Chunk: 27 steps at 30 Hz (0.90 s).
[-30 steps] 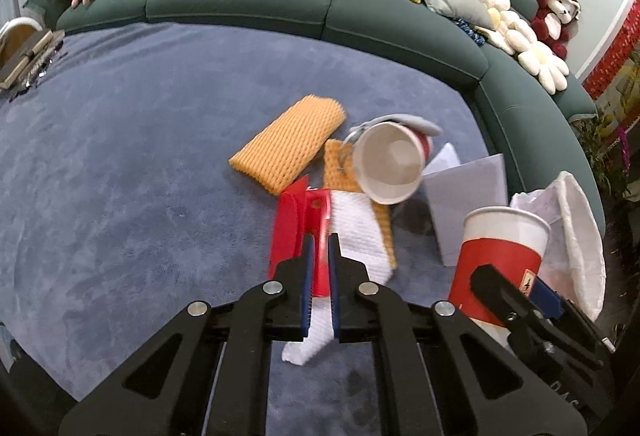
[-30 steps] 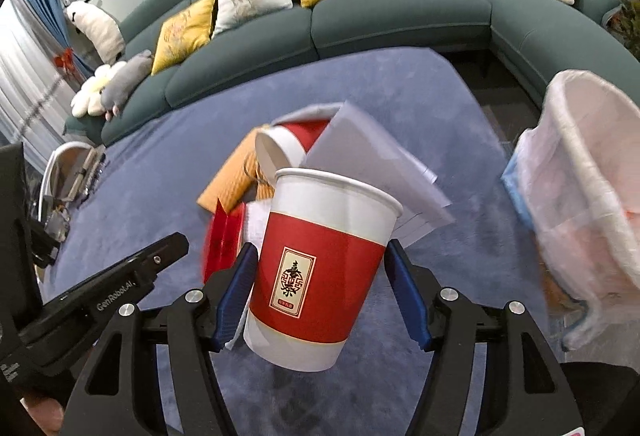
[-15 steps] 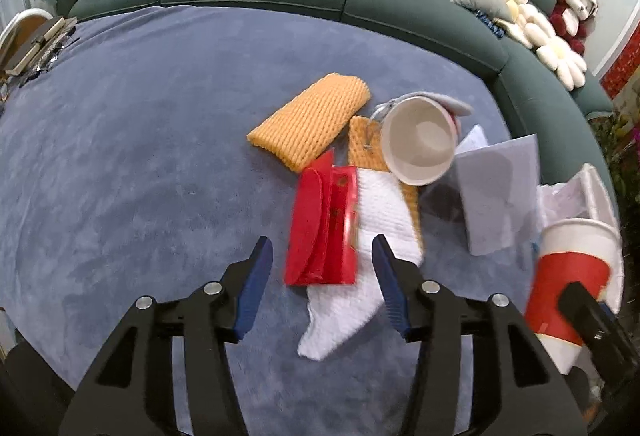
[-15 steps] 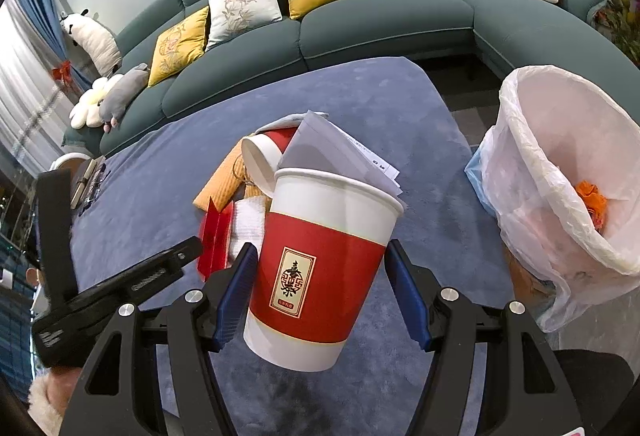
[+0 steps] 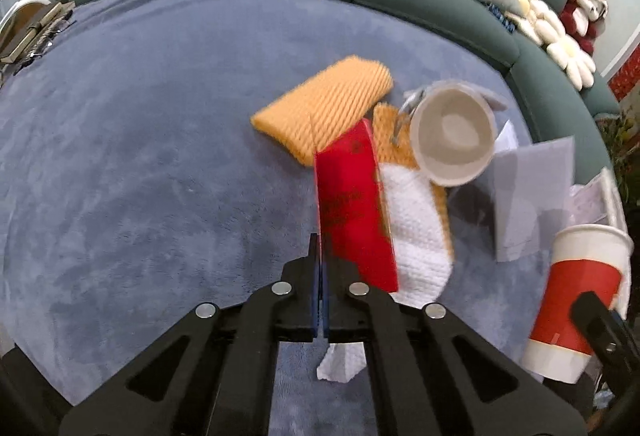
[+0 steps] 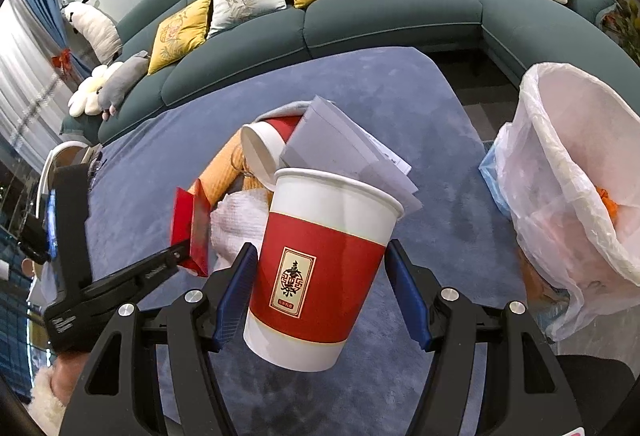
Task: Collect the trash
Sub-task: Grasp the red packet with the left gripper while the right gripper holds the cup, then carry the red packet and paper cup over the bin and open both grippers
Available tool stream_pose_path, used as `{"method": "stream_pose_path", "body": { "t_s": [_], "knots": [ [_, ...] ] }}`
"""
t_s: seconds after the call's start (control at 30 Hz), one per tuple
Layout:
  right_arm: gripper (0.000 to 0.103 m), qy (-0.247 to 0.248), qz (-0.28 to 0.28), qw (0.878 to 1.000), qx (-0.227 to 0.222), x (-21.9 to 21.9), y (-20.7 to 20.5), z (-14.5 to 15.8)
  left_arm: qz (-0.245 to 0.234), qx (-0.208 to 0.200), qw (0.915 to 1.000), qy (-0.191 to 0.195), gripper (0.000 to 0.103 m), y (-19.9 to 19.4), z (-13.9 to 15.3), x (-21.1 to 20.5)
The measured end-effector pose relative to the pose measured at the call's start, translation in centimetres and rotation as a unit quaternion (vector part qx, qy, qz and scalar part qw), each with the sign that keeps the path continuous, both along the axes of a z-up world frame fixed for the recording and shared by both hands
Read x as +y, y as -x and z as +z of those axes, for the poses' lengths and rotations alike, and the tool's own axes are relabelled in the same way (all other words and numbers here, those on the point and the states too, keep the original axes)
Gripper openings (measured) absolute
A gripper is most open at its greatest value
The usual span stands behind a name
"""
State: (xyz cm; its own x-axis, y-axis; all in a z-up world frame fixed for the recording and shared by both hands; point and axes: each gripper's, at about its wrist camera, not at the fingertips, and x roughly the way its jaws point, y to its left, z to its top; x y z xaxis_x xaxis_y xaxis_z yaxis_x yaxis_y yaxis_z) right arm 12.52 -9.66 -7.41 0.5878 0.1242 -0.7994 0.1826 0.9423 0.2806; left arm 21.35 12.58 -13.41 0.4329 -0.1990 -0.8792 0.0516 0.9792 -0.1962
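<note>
My left gripper [image 5: 320, 248] is shut on the lower edge of a red card packet [image 5: 352, 204] and holds it tilted above the blue carpet; the packet also shows in the right wrist view [image 6: 192, 224]. My right gripper [image 6: 320, 288] is shut on a red and white paper cup [image 6: 316, 268], held upright above the carpet; the cup shows at the right of the left wrist view [image 5: 576, 300]. On the carpet lie an orange foam net [image 5: 324, 108], a white foam net [image 5: 416, 236], a tipped paper cup [image 5: 452, 132] and grey paper [image 5: 532, 196].
A bin lined with a white bag [image 6: 576, 164] stands at the right, with orange scraps inside. A green curved sofa [image 6: 380, 12] with cushions rings the carpet [image 5: 140, 156]. A small crumpled white scrap [image 5: 336, 364] lies below the left fingers.
My left gripper, open half a second ago over the red packet, has shut on it and lifted it. My right gripper still holds the cup, nearer the bin.
</note>
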Motion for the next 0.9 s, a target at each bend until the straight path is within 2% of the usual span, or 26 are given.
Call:
{"method": "stream_pose_path", "body": {
  "t_s": [0.27, 0.5, 0.73, 0.9],
  "knots": [
    [0.063, 0.003, 0.001, 0.999, -0.035, 0.2, 1.1, 2.5, -0.023, -0.045, 0.9984, 0.024, 0.0, 2.3, 5.3, -1.9],
    [0.063, 0.01, -0.025, 0.997, -0.075, -2.4, 3.2, 5.6, -0.079, -0.085, 0.9925, 0.04, 0.0, 3.9, 9.6, -7.6],
    [0.063, 0.027, -0.093, 0.99, -0.103, -9.1, 6.3, 7.6, -0.141, -0.105, 0.983, 0.054, 0.0, 5.2, 12.0, -14.9],
    [0.063, 0.034, -0.155, 0.981, -0.108, -14.8, 9.1, 7.7, -0.195, -0.107, 0.9732, 0.059, 0.0, 6.3, 12.5, -21.0]
  ]
}}
